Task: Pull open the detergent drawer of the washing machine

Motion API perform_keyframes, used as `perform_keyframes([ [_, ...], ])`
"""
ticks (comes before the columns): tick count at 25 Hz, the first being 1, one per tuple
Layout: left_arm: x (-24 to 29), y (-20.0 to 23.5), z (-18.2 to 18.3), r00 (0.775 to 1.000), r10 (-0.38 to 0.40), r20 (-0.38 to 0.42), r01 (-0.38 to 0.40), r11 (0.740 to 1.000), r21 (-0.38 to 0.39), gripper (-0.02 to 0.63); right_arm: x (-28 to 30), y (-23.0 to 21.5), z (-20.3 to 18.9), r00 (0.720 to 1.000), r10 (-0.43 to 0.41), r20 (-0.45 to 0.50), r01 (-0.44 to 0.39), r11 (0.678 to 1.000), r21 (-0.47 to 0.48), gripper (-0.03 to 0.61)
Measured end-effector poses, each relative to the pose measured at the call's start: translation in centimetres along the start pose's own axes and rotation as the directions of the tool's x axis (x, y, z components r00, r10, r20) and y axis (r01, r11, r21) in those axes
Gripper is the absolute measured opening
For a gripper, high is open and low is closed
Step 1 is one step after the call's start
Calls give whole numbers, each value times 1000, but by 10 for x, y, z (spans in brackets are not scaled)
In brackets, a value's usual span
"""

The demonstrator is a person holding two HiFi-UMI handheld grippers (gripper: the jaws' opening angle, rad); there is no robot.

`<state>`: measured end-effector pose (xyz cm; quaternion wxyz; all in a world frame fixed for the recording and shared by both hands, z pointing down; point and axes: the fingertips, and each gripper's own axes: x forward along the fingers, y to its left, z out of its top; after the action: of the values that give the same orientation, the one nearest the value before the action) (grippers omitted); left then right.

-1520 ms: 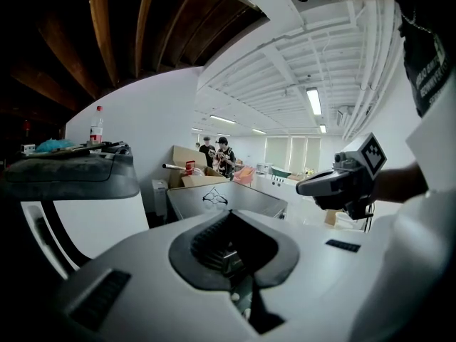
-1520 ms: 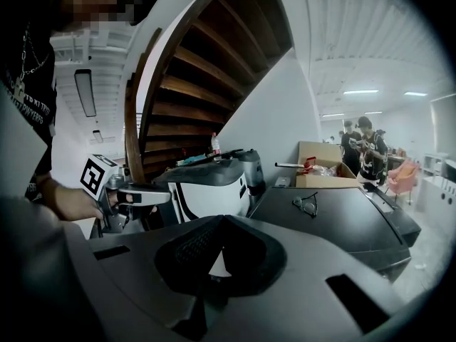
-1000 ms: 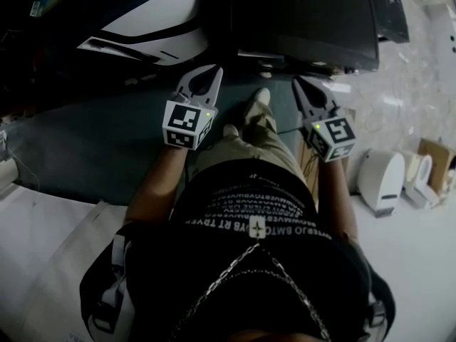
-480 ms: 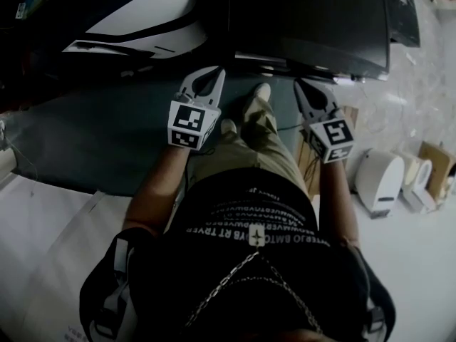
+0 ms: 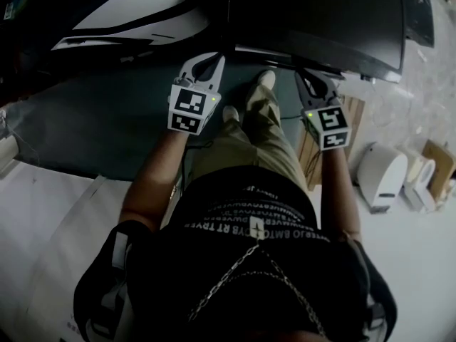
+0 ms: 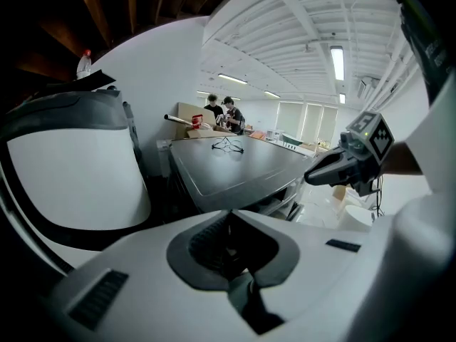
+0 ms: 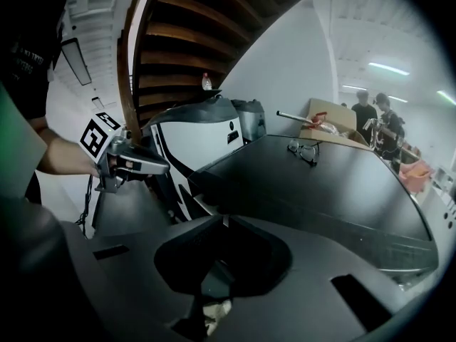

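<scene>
A person stands facing a dark-topped washing machine (image 5: 313, 20) with a gripper in each hand. The left gripper (image 5: 216, 60) is off the near left corner of the machine's top, and the right gripper (image 5: 300, 75) is just short of its near edge. Both point forward and down, with fingers pressed together on nothing. The detergent drawer cannot be made out on the shadowed front below that edge. Glasses (image 6: 226, 146) lie towards the top's far edge. A white-and-black casing (image 5: 135, 16) stands left of the machine, and the person's shoe (image 5: 265, 79) shows between the grippers.
</scene>
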<state>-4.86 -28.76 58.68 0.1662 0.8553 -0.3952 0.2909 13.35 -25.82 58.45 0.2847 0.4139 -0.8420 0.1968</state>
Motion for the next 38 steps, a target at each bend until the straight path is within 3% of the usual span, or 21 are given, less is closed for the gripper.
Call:
perform_keyframes([
  [4,14,0,-1,1000,-22,-7,22,1000,13,5,14,-8,-10,1000,10,-24,-9,1000,12,10],
  [6,22,-1,-1,999,-41,-11,41,999,17,22,22,-10,-15,999,26,-39,-25,999,20,83],
  [7,26,-3,-3,999,-51,-17,51,999,17,46,25,-11,-17,998,33,-47,-32,999,23,91],
  [17,53,-6,-23,995,-65,-80,67,997,27,121,47,-11,-31,994,71,-84,-68,997,36,91],
  [26,52,-7,-25,991,-98,-88,97,995,-17,121,49,-7,-34,995,65,-73,-60,995,77,100],
  [38,34,-25,-43,981,-135,-141,137,991,6,121,33,9,-52,997,50,-66,-36,981,191,101],
])
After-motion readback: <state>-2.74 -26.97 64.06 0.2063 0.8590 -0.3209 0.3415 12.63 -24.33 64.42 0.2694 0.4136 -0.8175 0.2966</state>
